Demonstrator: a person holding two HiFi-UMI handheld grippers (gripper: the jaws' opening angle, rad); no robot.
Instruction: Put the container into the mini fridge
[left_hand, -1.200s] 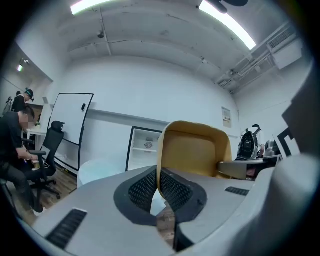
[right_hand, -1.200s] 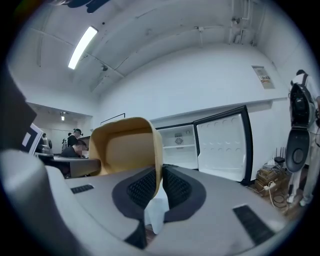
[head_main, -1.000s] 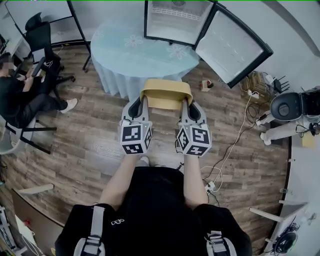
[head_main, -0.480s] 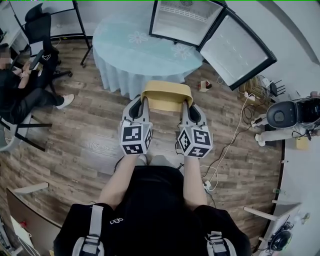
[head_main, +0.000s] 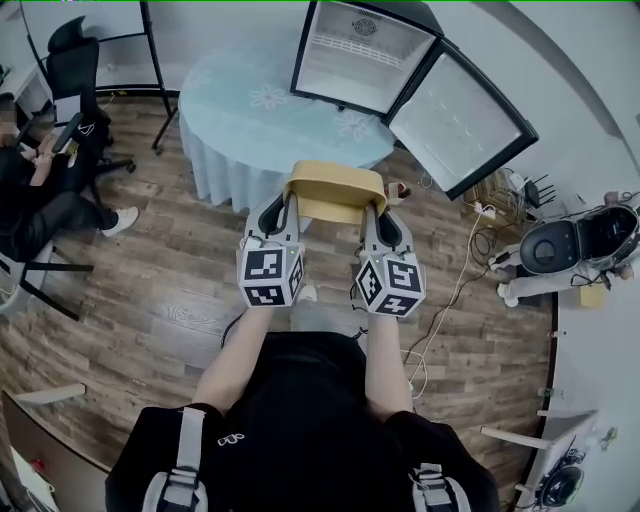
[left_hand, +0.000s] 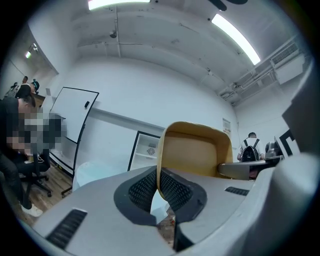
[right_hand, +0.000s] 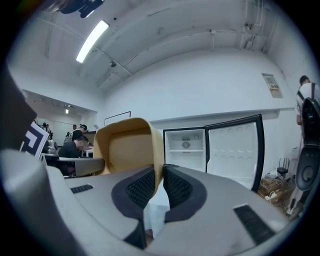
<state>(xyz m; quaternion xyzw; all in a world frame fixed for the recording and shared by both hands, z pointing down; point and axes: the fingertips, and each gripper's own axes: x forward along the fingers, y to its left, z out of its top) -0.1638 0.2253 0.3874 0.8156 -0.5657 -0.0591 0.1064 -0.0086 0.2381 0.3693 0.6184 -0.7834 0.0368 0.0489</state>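
A tan open-topped container hangs in the air between both grippers, in front of the person's body. My left gripper clamps its left wall, and the dark pads still press on the thin wall while the jaws are opening slightly. My right gripper is shut on the right wall, which sits pinched between its pads. The mini fridge stands beyond on the round table, with its door swung wide to the right and a white interior.
A pale blue cloth covers the table down to the wooden floor. A seated person and an office chair are at the left. A white machine, cables and a power strip lie at the right.
Both grippers keep their hold on the container at the same height. The fridge and table have shifted slightly in the head view, and more of the fridge shows now.
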